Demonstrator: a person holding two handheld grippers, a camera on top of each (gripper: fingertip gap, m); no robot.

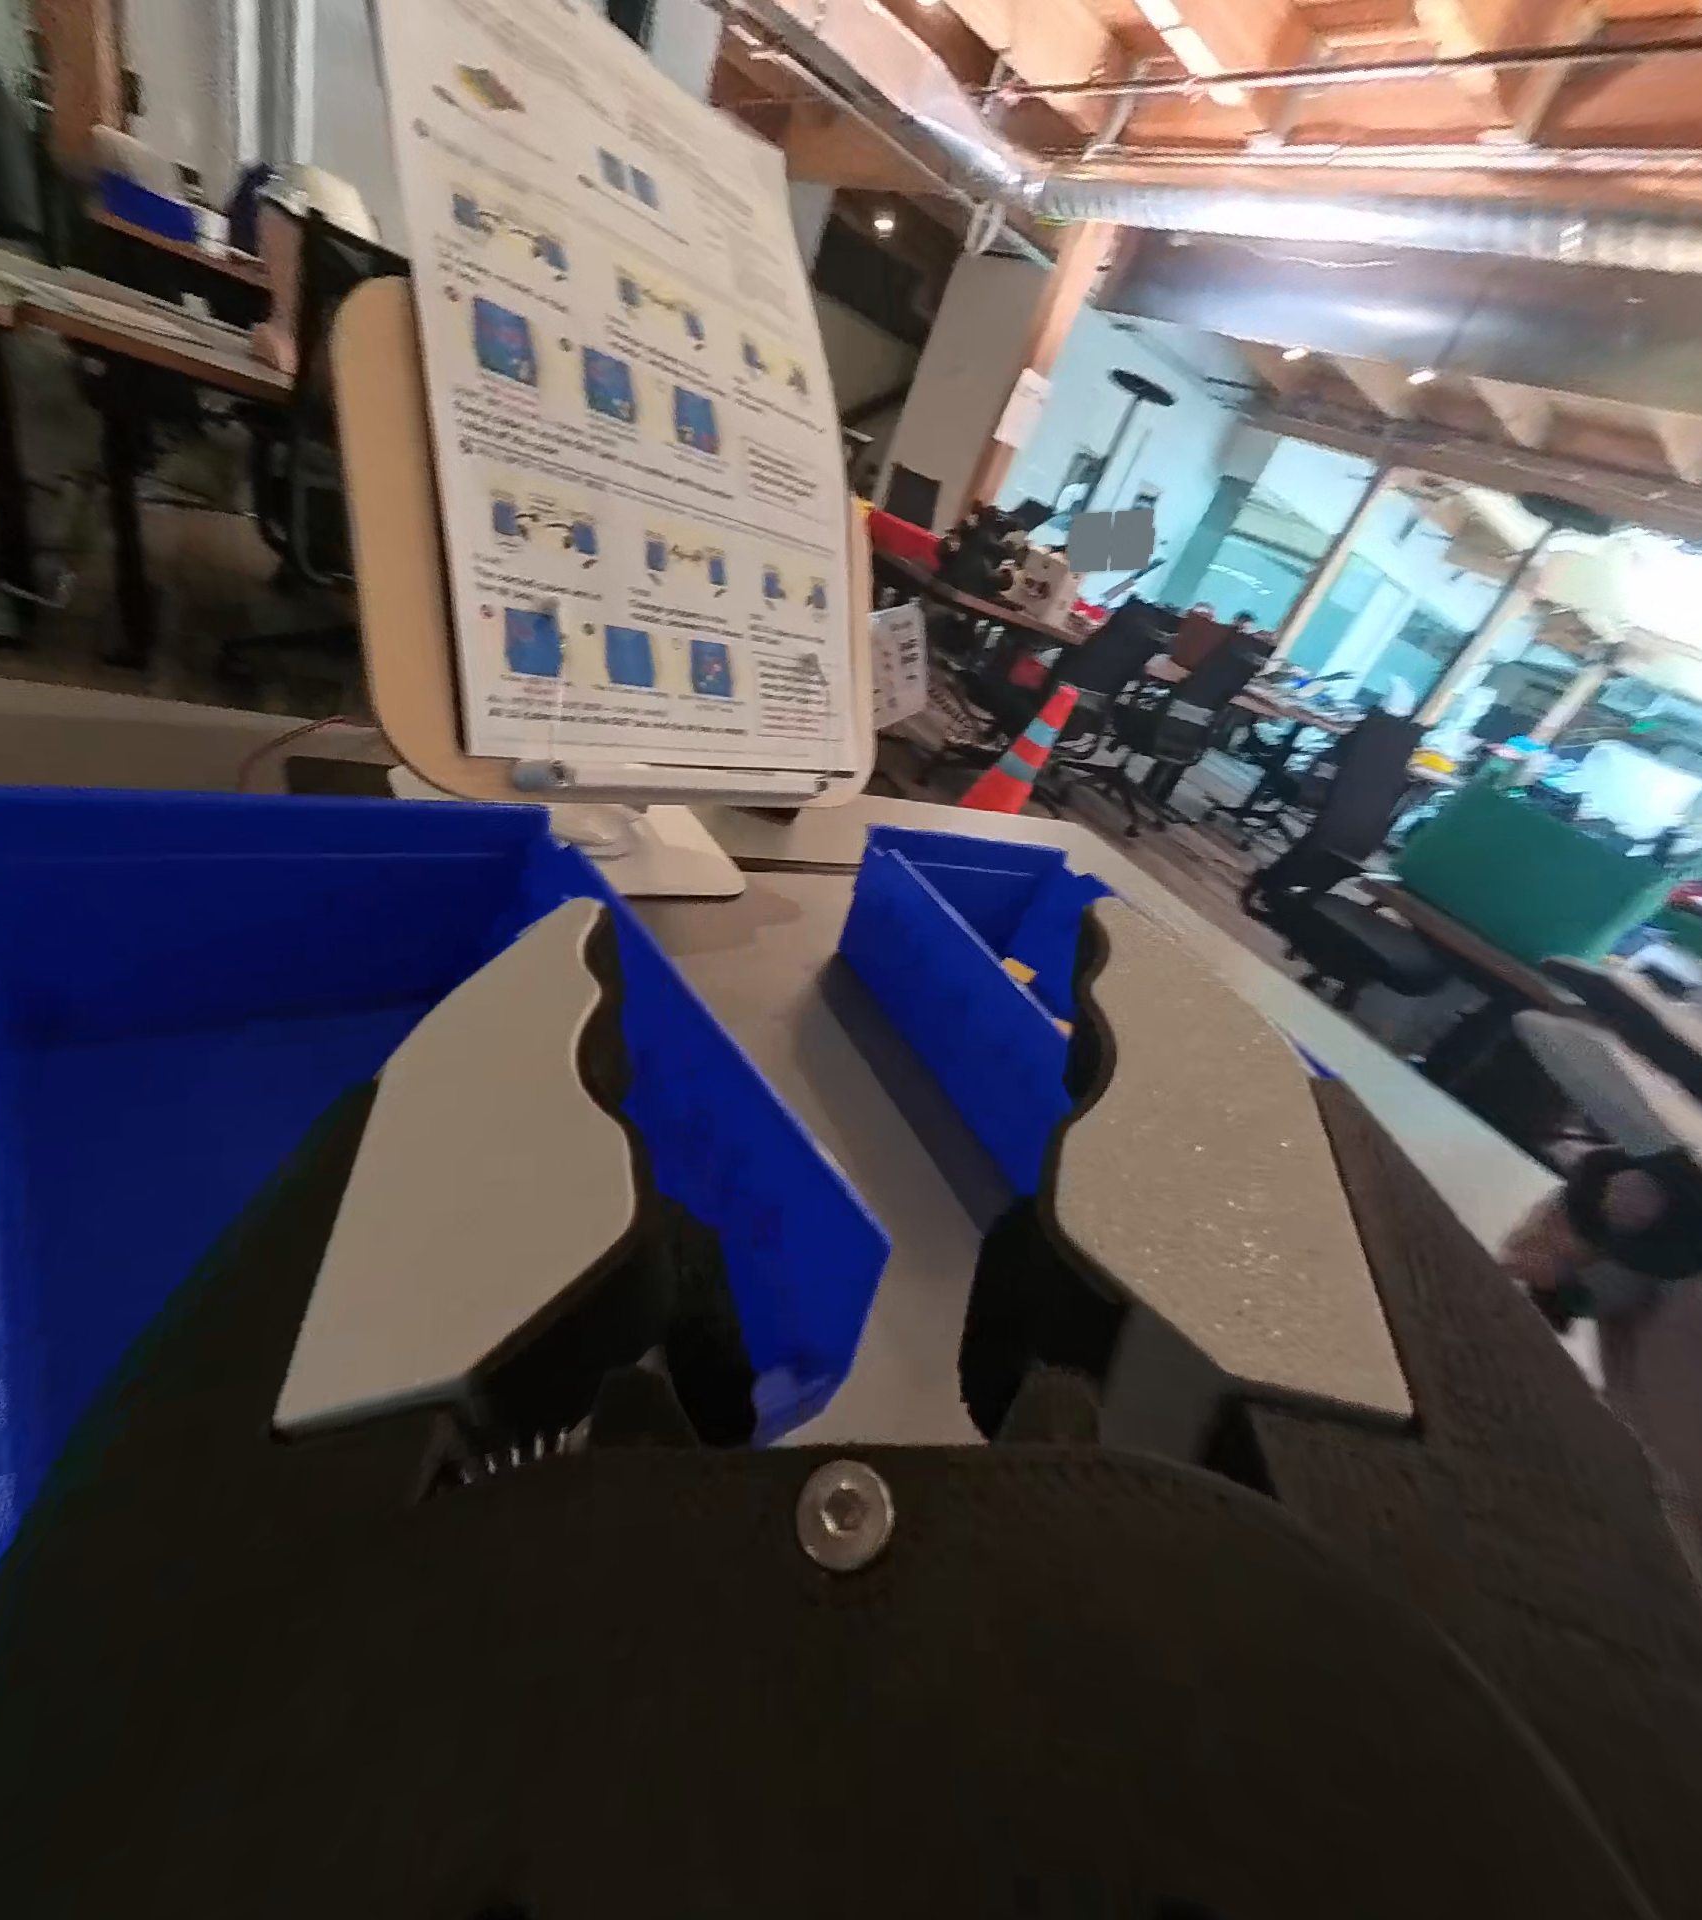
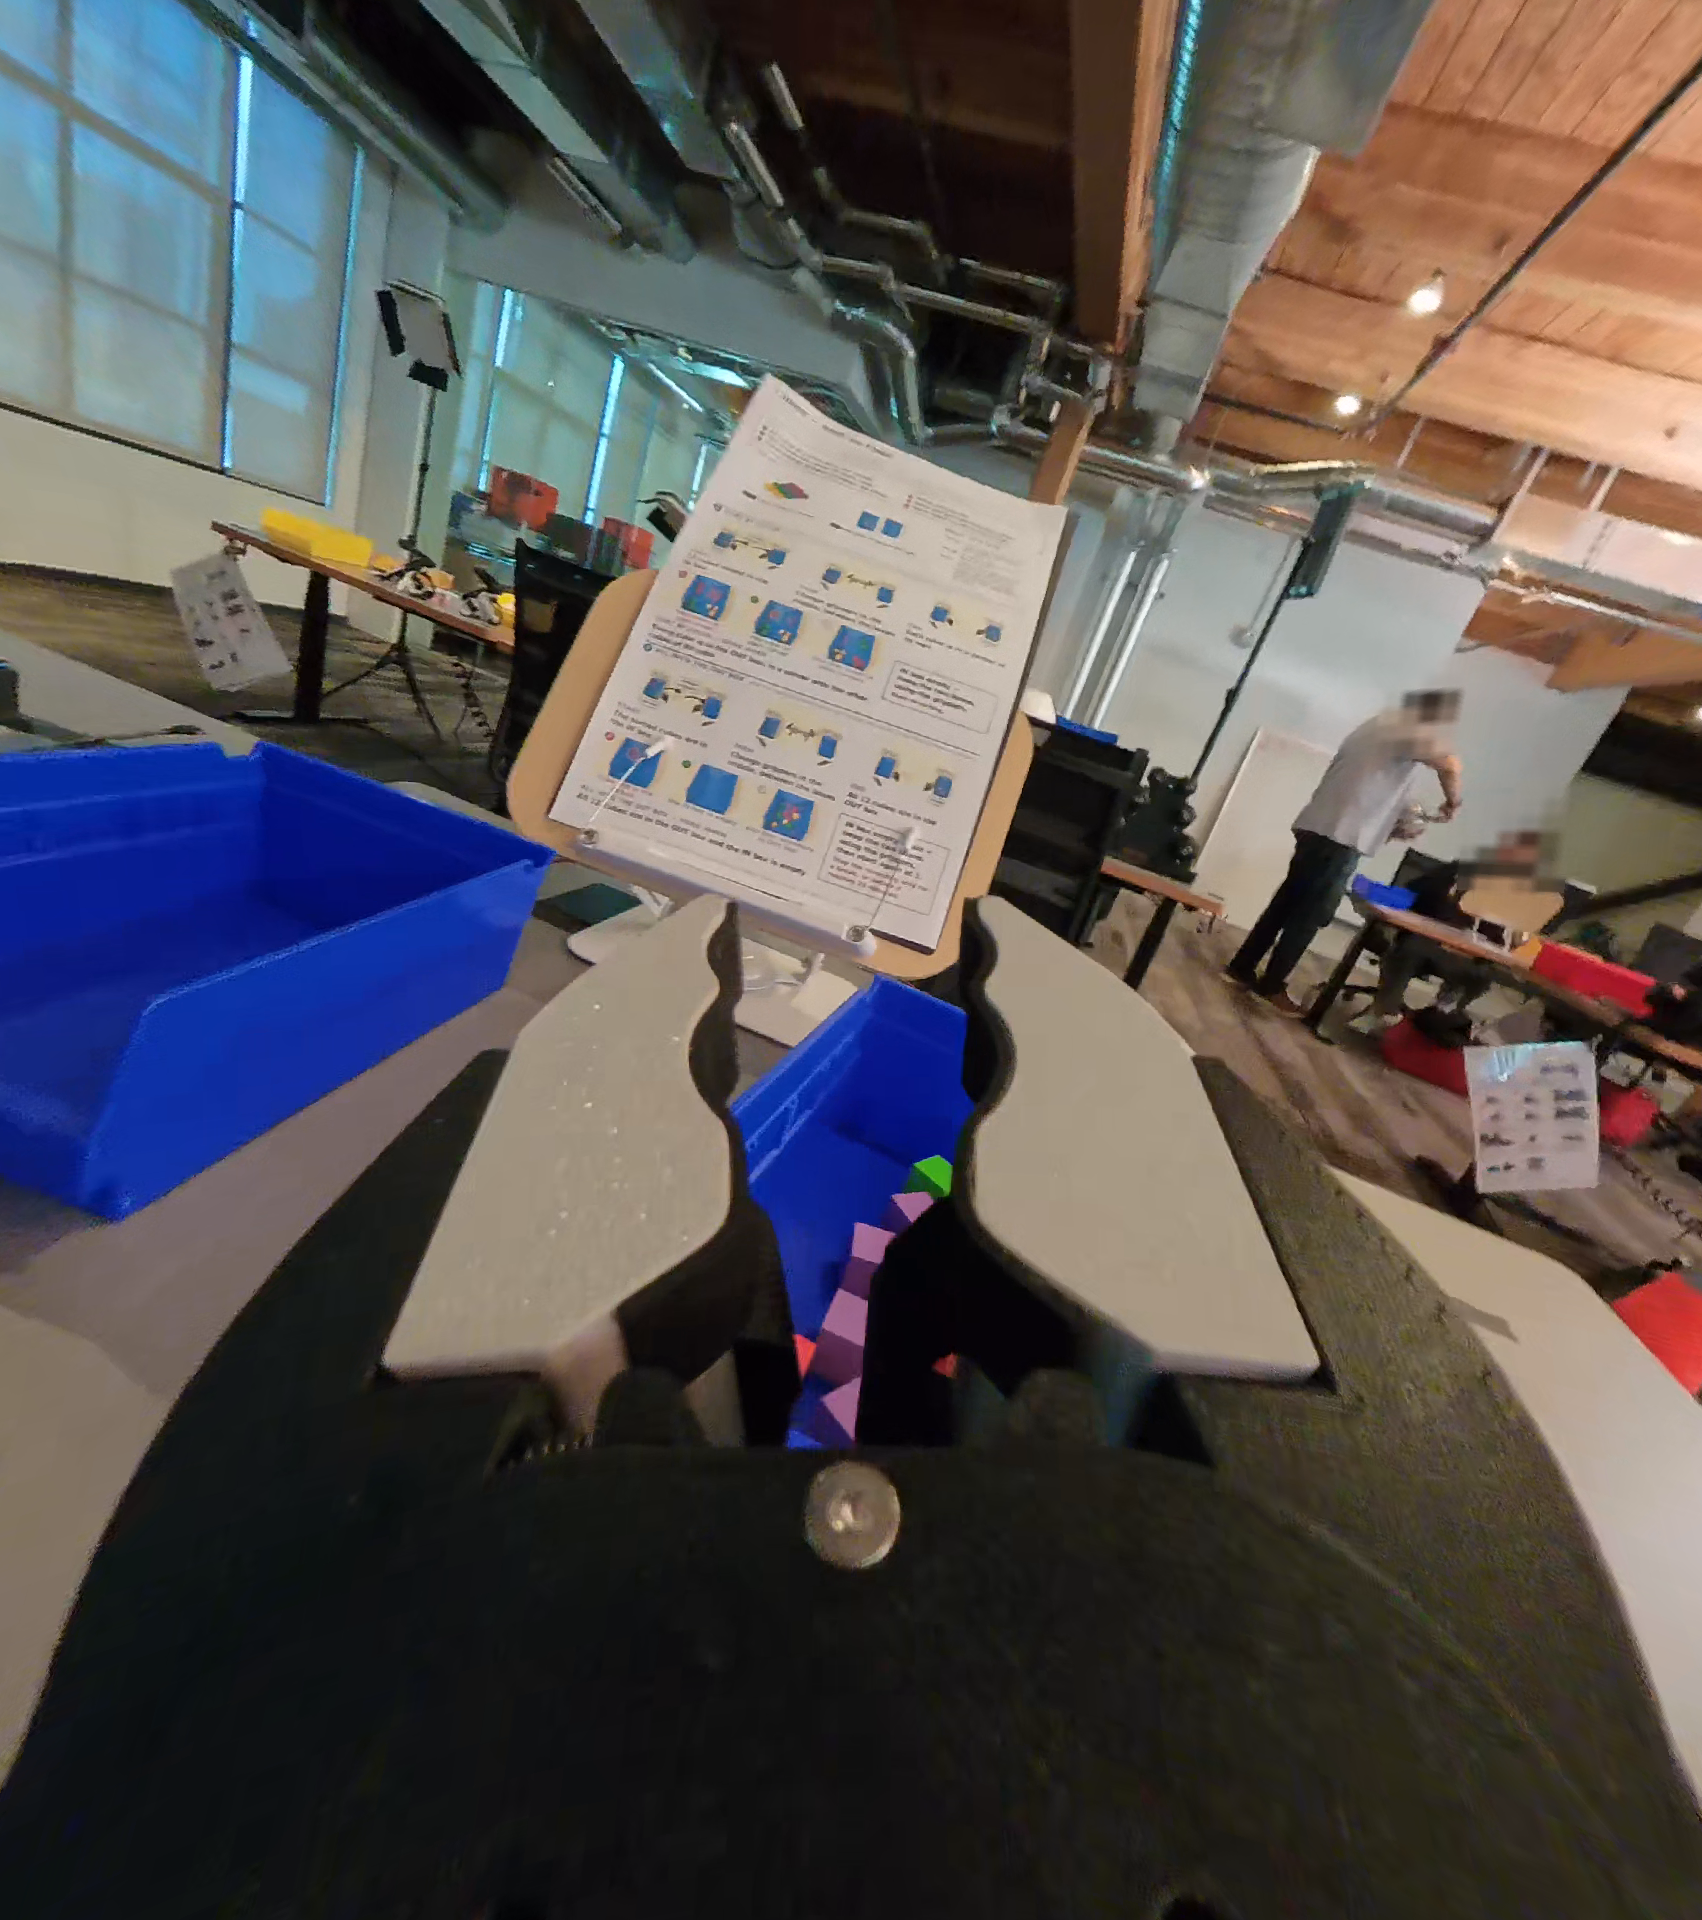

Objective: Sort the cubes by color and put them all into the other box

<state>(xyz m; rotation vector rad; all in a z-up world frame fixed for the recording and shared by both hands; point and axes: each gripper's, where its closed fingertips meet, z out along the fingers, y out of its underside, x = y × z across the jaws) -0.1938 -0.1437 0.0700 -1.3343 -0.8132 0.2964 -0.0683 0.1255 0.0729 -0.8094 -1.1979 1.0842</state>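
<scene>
Hovering with jaws apart and empty, the left gripper (image 1: 842, 925) sits at centre frame over the bare blue bin (image 1: 203, 997), while the right gripper (image 2: 847, 935), jaws likewise apart, hangs above the second bin (image 2: 826, 1122) holding purple cubes (image 2: 857, 1309) and a green one (image 2: 930, 1176).

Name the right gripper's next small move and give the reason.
Probably ease the right gripper straight down. Its jaws are open with nothing between them, and it hangs over the blue bin holding purple cubes and a green cube, with no contact visible yet.
</scene>
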